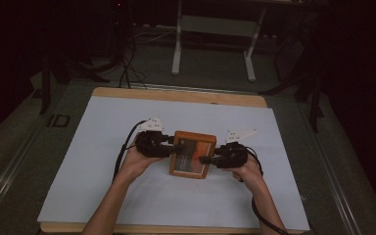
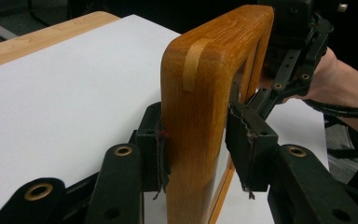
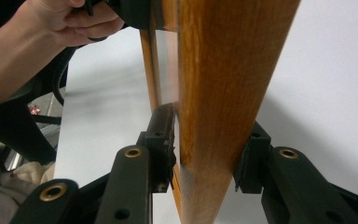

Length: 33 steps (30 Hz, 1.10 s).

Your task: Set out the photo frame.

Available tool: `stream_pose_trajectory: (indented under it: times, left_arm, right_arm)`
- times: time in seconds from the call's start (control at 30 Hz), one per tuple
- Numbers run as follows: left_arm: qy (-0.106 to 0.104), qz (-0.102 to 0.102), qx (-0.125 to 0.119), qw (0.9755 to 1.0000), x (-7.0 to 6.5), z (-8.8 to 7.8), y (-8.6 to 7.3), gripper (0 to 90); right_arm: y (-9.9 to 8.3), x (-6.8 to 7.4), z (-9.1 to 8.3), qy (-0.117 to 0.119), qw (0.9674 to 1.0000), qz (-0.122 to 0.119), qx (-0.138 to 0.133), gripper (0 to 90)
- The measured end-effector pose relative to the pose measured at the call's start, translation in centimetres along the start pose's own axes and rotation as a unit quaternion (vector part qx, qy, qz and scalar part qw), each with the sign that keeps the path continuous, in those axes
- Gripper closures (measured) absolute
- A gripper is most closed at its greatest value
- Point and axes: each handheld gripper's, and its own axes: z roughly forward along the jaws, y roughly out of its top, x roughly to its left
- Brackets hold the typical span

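We pinch the frame (image 1: 191, 154) from opposite sides, left gripper (image 1: 152, 144) and right gripper (image 1: 225, 157) each clamping its wood, probably to lift it level.

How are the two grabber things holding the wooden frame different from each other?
The left gripper holds the wooden picture frame's left side; the right gripper holds its right side. In the left gripper view, a gap shows between one pad and the wood; the right gripper's pads press both faces. Both are black, hand-held, and straddle the frame's edge over the white sheet.
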Motion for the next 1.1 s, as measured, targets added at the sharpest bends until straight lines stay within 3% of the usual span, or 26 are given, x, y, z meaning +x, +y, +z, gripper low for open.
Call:
stream_pose_trajectory:
  times: [0.77, 1.1]
  left_arm:
    - [0.011, -0.052, -0.013, 0.9985, 1.9, -2.2, -2.5, 59.0]
    - [0.009, -0.084, -0.012, 0.9964, 3.4, -2.4, -3.5, 58.1]
  right_arm:
    - [0.7, -0.1, 3.7, 0.020, 0.9994, 0.027, 0.011, 63.8]
    - [0.7, -0.6, 4.9, 0.024, 0.9985, 0.049, 0.008, 64.1]
